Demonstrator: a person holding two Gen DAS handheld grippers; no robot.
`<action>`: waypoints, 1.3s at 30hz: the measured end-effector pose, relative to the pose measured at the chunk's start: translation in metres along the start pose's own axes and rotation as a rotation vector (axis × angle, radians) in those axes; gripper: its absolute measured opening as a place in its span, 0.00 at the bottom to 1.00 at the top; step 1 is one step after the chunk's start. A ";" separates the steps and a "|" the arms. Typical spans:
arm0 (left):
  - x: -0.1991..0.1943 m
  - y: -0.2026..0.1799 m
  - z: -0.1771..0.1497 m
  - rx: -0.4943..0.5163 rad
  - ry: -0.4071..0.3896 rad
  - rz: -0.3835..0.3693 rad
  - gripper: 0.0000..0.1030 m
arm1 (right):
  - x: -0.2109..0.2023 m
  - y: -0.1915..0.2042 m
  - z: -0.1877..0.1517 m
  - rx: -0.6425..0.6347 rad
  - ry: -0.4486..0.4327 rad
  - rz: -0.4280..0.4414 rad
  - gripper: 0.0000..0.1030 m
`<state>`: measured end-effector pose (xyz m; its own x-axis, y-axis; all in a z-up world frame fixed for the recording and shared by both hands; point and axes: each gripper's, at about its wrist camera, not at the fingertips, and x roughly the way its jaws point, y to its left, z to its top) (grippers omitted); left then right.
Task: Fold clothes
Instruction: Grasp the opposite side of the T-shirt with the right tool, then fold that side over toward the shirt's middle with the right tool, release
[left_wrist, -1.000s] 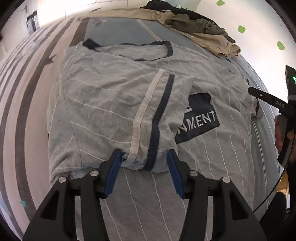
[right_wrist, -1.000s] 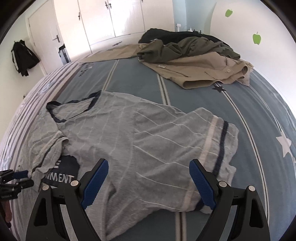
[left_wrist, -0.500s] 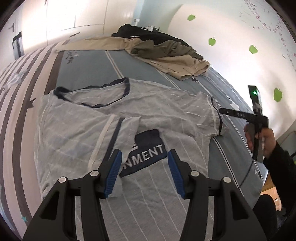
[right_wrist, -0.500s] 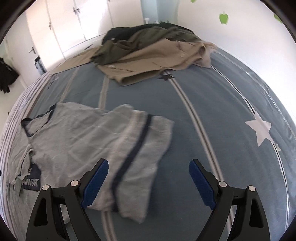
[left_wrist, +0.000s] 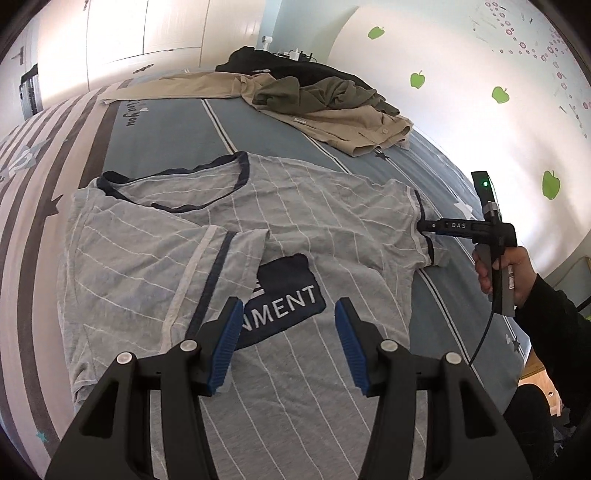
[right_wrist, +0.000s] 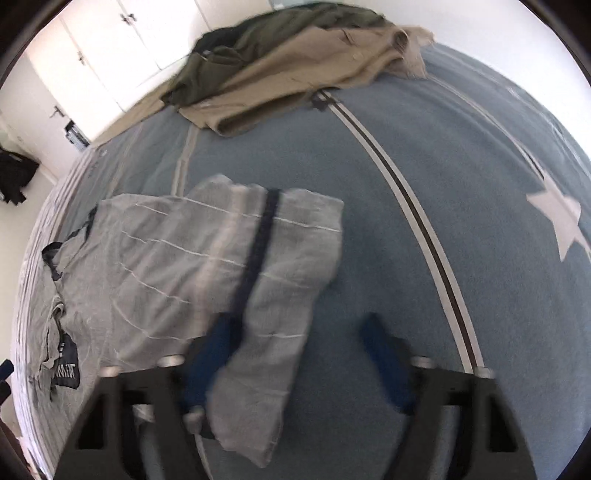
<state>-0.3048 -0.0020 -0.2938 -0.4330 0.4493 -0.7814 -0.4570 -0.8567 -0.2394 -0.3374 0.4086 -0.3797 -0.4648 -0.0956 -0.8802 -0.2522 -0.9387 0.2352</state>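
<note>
While the blue bed cover (left_wrist: 166, 140) fills both views, the grey T-shirt (left_wrist: 314, 221) is spread centrally; left gripper (left_wrist: 288, 347) jaws are held apart, empty; right gripper (right_wrist: 295, 362) jaws are closing around its sleeve.

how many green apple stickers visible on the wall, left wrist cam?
4: one high by the arch, then three stepping down to the right. More may lie outside the frame.

I saw a blue bed (left_wrist: 177, 122) with white stars and stripes, green apple stickers (left_wrist: 417, 79) on the wall (left_wrist: 461, 48), white wardrobe doors (right_wrist: 122, 48) behind, and a dark coat (right_wrist: 14, 177) hanging at the left.
</note>
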 end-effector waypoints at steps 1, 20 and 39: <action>0.000 0.002 0.000 -0.004 0.000 0.000 0.47 | 0.002 0.003 0.001 -0.009 0.011 -0.005 0.47; -0.012 0.014 -0.007 -0.016 -0.013 -0.012 0.47 | 0.005 0.051 0.011 -0.104 0.018 -0.026 0.06; -0.056 0.075 -0.022 -0.131 -0.076 0.024 0.47 | -0.089 0.231 0.014 -0.359 -0.084 0.069 0.06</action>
<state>-0.2976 -0.0968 -0.2808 -0.5021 0.4421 -0.7432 -0.3430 -0.8908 -0.2981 -0.3664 0.2050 -0.2413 -0.5425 -0.1496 -0.8266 0.0887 -0.9887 0.1207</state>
